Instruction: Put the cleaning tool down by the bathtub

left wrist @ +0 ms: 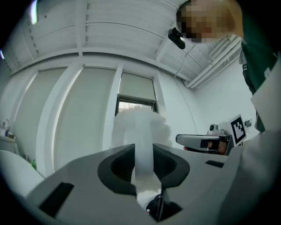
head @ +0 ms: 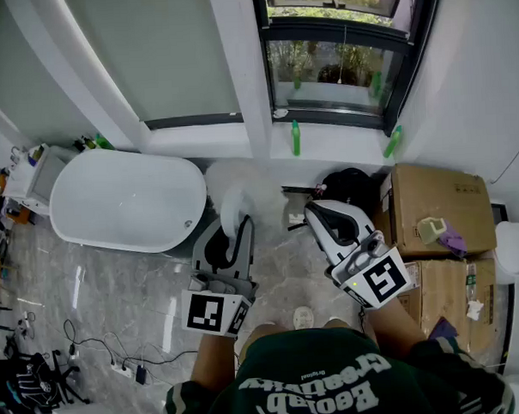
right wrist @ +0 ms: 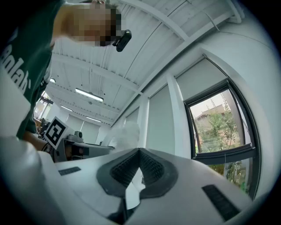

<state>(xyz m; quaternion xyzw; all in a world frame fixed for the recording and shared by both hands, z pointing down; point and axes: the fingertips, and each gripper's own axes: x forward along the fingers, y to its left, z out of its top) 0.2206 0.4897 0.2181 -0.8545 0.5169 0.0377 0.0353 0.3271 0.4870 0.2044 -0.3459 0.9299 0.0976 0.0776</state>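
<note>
Head view: left gripper (head: 232,239) holds cleaning tool (head: 233,184) off floor, fluffy head uppermost, just beside bathtub (head: 126,203) right end. No tabletop in view.

Left gripper view: jaws clamped on white handle.

Right gripper view: right gripper (right wrist: 138,165) jaws meet at tips; white sliver behind, unidentifiable.

Judgement: carry done; lowering and release left.

the cleaning tool (head: 231,194) shows in the head view as a soft white blur against the white wall, its outline hard to trace. the handle's lower end is buried between the jaws of the left gripper (head: 231,242). low between the jaws of the right gripper (right wrist: 139,151) sits a white scrap (right wrist: 131,191) — what it is cannot be told. of the bathtub (left wrist: 13,169) the left gripper view catches only a pale curve at its edge. the clutter (head: 9,183) past the tub's far end is too small to name — and the person's torso (head: 336,383) runs off the bottom edge.
</note>
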